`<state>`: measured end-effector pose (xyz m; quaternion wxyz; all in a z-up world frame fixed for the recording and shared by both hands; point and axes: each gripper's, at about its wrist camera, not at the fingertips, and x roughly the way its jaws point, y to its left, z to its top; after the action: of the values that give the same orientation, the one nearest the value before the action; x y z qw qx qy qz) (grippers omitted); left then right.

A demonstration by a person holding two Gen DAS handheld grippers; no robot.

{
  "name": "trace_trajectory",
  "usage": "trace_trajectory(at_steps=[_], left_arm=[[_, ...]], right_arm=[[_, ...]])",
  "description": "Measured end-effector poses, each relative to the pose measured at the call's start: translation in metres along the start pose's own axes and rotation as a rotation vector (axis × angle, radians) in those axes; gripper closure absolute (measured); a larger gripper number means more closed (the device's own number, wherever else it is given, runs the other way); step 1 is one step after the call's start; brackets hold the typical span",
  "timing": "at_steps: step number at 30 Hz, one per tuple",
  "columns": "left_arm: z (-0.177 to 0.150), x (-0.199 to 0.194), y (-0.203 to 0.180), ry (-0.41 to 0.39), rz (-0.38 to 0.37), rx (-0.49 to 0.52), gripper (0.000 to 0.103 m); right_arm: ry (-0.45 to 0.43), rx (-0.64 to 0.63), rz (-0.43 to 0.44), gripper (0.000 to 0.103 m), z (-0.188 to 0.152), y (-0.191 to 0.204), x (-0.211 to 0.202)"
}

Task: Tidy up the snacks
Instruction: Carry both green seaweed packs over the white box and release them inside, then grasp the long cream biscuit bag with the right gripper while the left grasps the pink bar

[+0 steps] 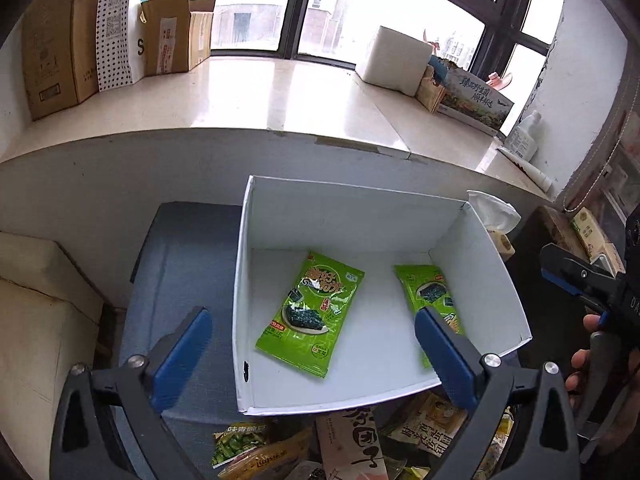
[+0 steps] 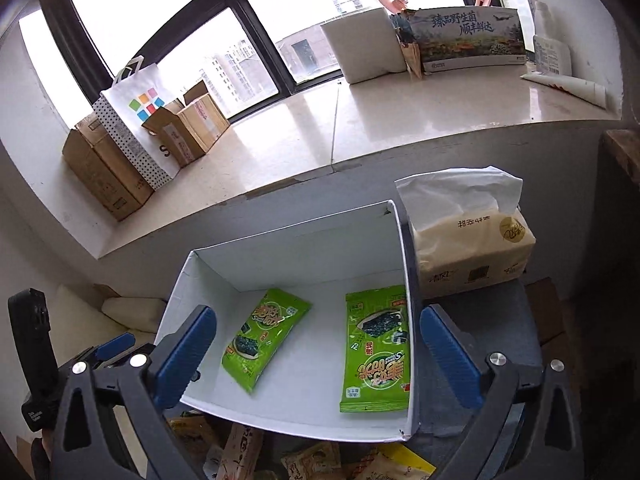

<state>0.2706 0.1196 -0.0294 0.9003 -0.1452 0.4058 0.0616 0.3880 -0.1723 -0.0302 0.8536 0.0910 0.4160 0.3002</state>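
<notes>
Left gripper [image 1: 312, 354] spread wide with nothing between its blue pads, poised over the near edge of the open white cardboard box [image 1: 472, 280]; right gripper [image 2: 318, 354] likewise wide apart and empty, above the same box. Inside, on the white floor, two flat green seaweed snack packets: left packet [image 1: 310, 314] lying askew near the middle, right packet [image 2: 376, 350] lying flat against the right wall, apart from the first. Just below the box's near edge, a loose heap of mixed snack bags [image 1: 352, 448]. Under box and heap, a grey-blue padded surface [image 1: 180, 264]. Beside the box's far right corner, a cream soft pack of tissues [image 2: 472, 248]. Beyond, a pale stone windowsill [image 1: 256, 92] carrying brown cardboard cartons [image 1: 52, 60].
</notes>
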Motion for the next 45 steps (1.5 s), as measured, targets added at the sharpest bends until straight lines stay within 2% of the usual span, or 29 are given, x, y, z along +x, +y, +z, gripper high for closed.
trace_trajectory(at_steps=[5,7,8,10,13,15,18,21,23,25,29,40,41,42,43,45], left_arm=[[-0.016,-0.034,-0.008,-0.074,-0.074,0.065,0.000],[-0.034,-0.048,-0.013,-0.111,-0.091,0.100,0.000],[-0.045,-0.052,-0.015,-0.094,-0.088,0.127,0.000],[-0.067,-0.063,-0.016,-0.067,-0.106,0.159,0.000],[-0.104,-0.092,-0.018,-0.097,-0.115,0.203,0.000],[-0.127,-0.108,-0.015,-0.108,-0.114,0.199,0.000],[-0.156,-0.125,-0.008,-0.107,-0.128,0.163,0.000],[-0.175,-0.136,-0.001,-0.114,-0.103,0.126,0.000],[-0.183,-0.136,0.002,-0.093,-0.137,0.095,0.000],[-0.188,-0.136,0.004,-0.086,-0.142,0.078,0.000],[-0.193,-0.130,0.003,-0.072,-0.106,0.090,0.000],[-0.197,-0.121,0.013,-0.052,-0.104,0.063,0.000],[-0.197,-0.119,0.014,-0.048,-0.103,0.060,0.000],[-0.198,-0.117,0.015,-0.044,-0.103,0.056,0.000],[-0.198,-0.115,0.016,-0.038,-0.100,0.052,0.000],[-0.199,-0.109,0.016,-0.026,-0.096,0.050,0.000]], right_arm=[[-0.122,0.036,0.152,0.000,-0.018,0.011,-0.039],[-0.146,0.006,0.177,0.000,-0.033,0.019,-0.059],[-0.162,-0.032,0.177,0.000,-0.042,0.024,-0.070],[-0.186,-0.126,0.145,0.000,-0.066,0.037,-0.091],[-0.155,-0.230,0.105,0.000,-0.106,0.049,-0.111],[-0.124,-0.282,0.073,0.000,-0.135,0.050,-0.120],[-0.130,-0.342,-0.009,0.000,-0.172,0.044,-0.129],[-0.070,-0.399,-0.051,0.000,-0.192,0.041,-0.126],[-0.036,-0.434,-0.088,0.000,-0.196,0.039,-0.118],[-0.003,-0.450,-0.113,0.000,-0.194,0.039,-0.108],[0.087,-0.468,-0.100,0.000,-0.183,0.034,-0.079],[0.288,-0.676,-0.187,0.000,-0.183,0.043,0.003],[0.299,-0.679,-0.191,0.001,-0.183,0.041,0.008],[0.308,-0.681,-0.195,0.012,-0.183,0.039,0.011],[0.317,-0.676,-0.195,0.029,-0.183,0.037,0.014],[0.336,-0.616,-0.146,0.046,-0.179,0.030,0.015]])
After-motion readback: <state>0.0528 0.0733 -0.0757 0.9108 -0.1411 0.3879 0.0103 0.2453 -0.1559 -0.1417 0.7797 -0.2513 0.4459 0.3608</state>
